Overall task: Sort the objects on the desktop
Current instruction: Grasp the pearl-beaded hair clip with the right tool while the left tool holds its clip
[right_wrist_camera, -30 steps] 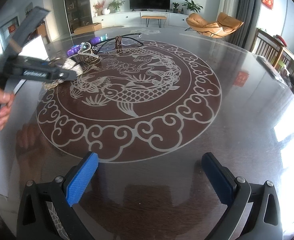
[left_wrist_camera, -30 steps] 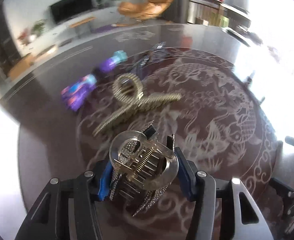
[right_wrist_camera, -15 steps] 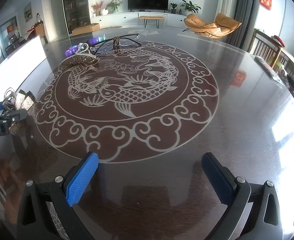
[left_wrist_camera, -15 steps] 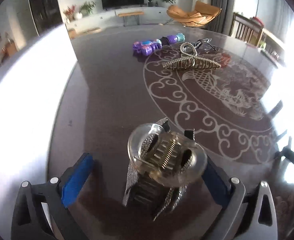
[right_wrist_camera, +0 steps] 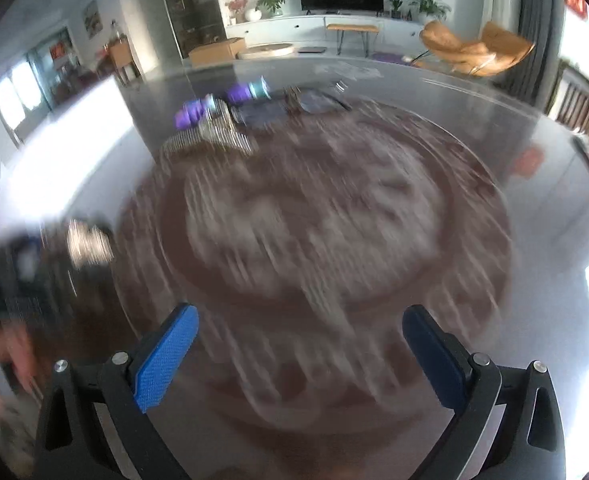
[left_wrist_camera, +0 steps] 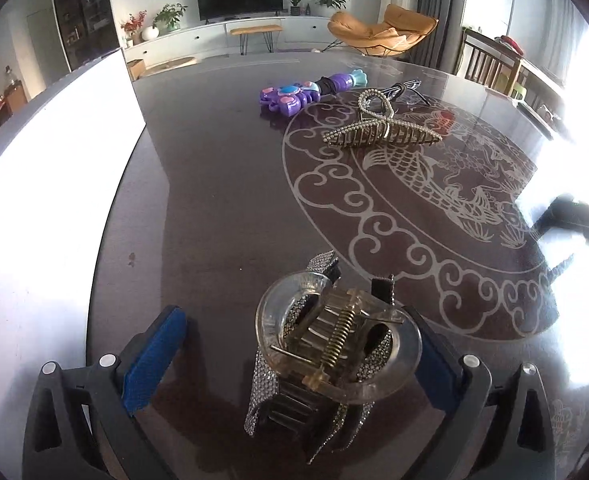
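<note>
My left gripper [left_wrist_camera: 294,356] is open. A clear rhinestone hair claw [left_wrist_camera: 334,344] rests on the dark table between its blue pads, close to the right pad [left_wrist_camera: 434,364] and apart from the left pad. Farther off lie a pearl hair claw [left_wrist_camera: 378,132], a purple toy [left_wrist_camera: 290,94] and black glasses [left_wrist_camera: 404,90]. My right gripper [right_wrist_camera: 298,360] is open and empty above the table; its view is motion-blurred. The pearl claw [right_wrist_camera: 210,136] and purple toy [right_wrist_camera: 222,106] show there at the back left.
The round dark table [left_wrist_camera: 222,184] bears a carved fish medallion [left_wrist_camera: 434,200]. A white board [left_wrist_camera: 46,184] lies along its left side. A small red mark [right_wrist_camera: 528,162] shows at the table's right. My left gripper shows blurred at the left edge [right_wrist_camera: 26,256].
The left gripper carried the rhinestone claw away from the other items, set it down near the table's left side and opened. The right gripper has just started moving; its view is now blurred.
</note>
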Available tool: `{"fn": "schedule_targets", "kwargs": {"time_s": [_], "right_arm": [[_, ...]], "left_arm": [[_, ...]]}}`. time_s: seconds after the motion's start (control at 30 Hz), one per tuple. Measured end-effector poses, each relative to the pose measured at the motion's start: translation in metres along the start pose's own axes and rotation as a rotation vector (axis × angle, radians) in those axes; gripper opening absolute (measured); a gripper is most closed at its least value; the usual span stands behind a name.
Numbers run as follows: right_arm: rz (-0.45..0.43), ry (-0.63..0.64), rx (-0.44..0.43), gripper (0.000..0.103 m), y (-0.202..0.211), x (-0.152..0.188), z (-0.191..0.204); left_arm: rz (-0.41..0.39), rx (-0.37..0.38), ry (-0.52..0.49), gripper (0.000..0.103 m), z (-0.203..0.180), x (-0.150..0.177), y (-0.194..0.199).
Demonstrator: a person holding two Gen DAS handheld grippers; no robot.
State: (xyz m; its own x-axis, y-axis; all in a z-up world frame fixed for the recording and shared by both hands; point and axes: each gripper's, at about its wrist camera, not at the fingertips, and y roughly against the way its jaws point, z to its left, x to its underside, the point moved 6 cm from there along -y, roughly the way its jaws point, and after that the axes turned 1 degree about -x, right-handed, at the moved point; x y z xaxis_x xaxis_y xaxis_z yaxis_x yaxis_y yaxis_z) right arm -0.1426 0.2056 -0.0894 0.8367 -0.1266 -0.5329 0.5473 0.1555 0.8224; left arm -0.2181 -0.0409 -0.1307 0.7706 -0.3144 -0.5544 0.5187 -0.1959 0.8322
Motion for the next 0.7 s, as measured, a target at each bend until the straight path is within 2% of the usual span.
{"fn": "schedule_targets", "kwargs": {"time_s": [0.1,0.17,0.23,0.3,0.37,0.4,0.43,0.47,0.5,0.6,0.7], "right_arm": [[0.037,-0.072,-0.083,0.099,-0.027,-0.055,0.019],[0.077,-0.093,-0.099,0.097,-0.048,-0.078,0.031],[0.107,-0.095,-0.087,0.091,-0.066,-0.095,0.044],[0.147,-0.1,-0.048,0.091,-0.085,-0.102,0.051],[0.18,-0.102,-0.028,0.087,-0.098,-0.101,0.054],[0.198,-0.107,-0.029,0.074,-0.103,-0.099,0.055],[0.177,-0.101,-0.019,0.061,-0.1,-0.101,0.056],[0.177,-0.096,-0.032,0.046,-0.1,-0.1,0.058],[0.182,-0.098,-0.051,0.035,-0.098,-0.098,0.06],[0.162,-0.099,-0.015,0.035,-0.084,-0.085,0.052],[0.152,-0.189,-0.005,0.035,-0.06,-0.054,0.031]], "left_arm": [[0.0,0.0,0.0,0.103,0.0,0.0,0.0],[0.0,0.0,0.0,0.103,0.0,0.0,0.0],[0.0,0.0,0.001,0.103,0.0,0.0,0.0],[-0.001,-0.003,0.001,0.103,0.001,0.0,0.0],[-0.001,-0.003,0.002,0.103,0.001,0.0,0.0],[-0.001,-0.003,0.003,0.103,0.001,0.001,0.0],[-0.001,-0.003,0.003,0.103,0.002,0.001,0.0],[-0.001,-0.003,0.004,0.103,0.002,0.001,0.0],[-0.002,-0.003,0.004,0.103,0.002,0.001,0.0],[-0.002,-0.003,0.005,0.103,0.002,0.001,-0.001],[-0.002,-0.003,0.005,0.103,0.002,0.0,-0.001]]}}
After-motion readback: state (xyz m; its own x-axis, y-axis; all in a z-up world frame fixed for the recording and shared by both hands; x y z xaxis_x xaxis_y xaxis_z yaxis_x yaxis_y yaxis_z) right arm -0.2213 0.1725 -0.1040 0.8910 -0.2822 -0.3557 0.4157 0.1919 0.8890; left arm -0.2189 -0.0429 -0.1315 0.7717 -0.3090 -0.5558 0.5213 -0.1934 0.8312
